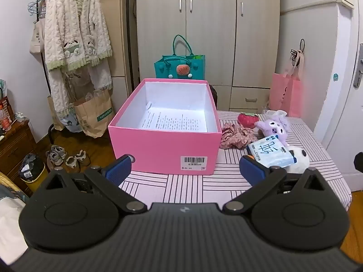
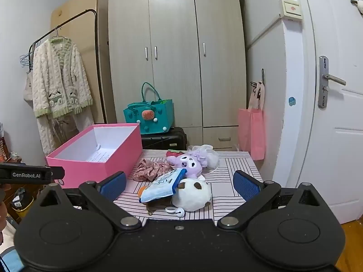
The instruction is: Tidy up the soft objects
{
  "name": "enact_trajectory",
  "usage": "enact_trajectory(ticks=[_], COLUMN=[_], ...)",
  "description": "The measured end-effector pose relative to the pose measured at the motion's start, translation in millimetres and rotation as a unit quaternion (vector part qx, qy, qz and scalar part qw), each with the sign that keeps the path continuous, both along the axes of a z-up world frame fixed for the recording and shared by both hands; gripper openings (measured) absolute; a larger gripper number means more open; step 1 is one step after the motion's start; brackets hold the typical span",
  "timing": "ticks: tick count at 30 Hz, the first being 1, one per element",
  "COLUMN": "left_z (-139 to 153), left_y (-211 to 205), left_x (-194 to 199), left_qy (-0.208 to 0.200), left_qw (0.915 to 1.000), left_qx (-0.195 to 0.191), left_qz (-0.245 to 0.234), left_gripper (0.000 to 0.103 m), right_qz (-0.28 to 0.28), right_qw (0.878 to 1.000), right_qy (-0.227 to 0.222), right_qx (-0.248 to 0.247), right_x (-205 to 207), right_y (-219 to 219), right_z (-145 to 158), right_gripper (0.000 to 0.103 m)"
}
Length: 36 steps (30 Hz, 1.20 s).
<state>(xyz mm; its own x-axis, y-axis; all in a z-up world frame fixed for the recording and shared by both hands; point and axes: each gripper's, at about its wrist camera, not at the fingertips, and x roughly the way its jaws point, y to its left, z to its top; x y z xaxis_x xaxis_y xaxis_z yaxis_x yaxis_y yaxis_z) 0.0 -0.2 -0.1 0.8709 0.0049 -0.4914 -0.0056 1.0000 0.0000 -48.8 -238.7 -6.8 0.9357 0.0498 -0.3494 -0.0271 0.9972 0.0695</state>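
Observation:
An open pink box (image 1: 163,147) (image 2: 95,156) with a printed sheet inside stands on the striped table (image 1: 186,185) (image 2: 236,176). To its right lie a floral cloth (image 1: 236,136) (image 2: 152,168), a red strawberry plush (image 1: 247,119) (image 2: 174,153), a purple plush (image 1: 274,127) (image 2: 188,162), a blue-white tissue pack (image 1: 270,151) (image 2: 163,183) and a white plush (image 1: 297,161) (image 2: 192,195). My left gripper (image 1: 185,170) is open and empty in front of the box. My right gripper (image 2: 179,183) is open and empty, with the pack and white plush ahead between its fingers.
A teal felt bag (image 1: 180,65) (image 2: 149,115) sits on a black case (image 2: 163,139) behind the table. A pink bag (image 1: 285,95) (image 2: 251,133) hangs by the door (image 2: 335,104). A clothes rack with a robe (image 1: 74,34) and shoes (image 1: 65,156) is at the left.

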Motion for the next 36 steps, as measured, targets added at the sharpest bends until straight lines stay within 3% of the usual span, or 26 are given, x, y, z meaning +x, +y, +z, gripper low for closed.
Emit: enact_trajectory(ticks=[18, 36], left_z=[-13.4, -16.0], left_y=[-4.8, 5.4], left_x=[-0.3, -16.4], left_qy=[0.014, -0.012], left_qw=[0.9999, 0.9995], left_qx=[0.003, -0.005], left_qz=[-0.005, -0.028], left_gripper=[0.103, 0.102], right_qz=[-0.004, 0.005], right_qw=[1.000, 1.000], right_qy=[0.008, 0.013], right_qx=[-0.005, -0.018], right_x=[-4.6, -8.9], right_y=[0.7, 6.8], right_z=[-1.0, -12.6], right_gripper=[0.102, 0.102])
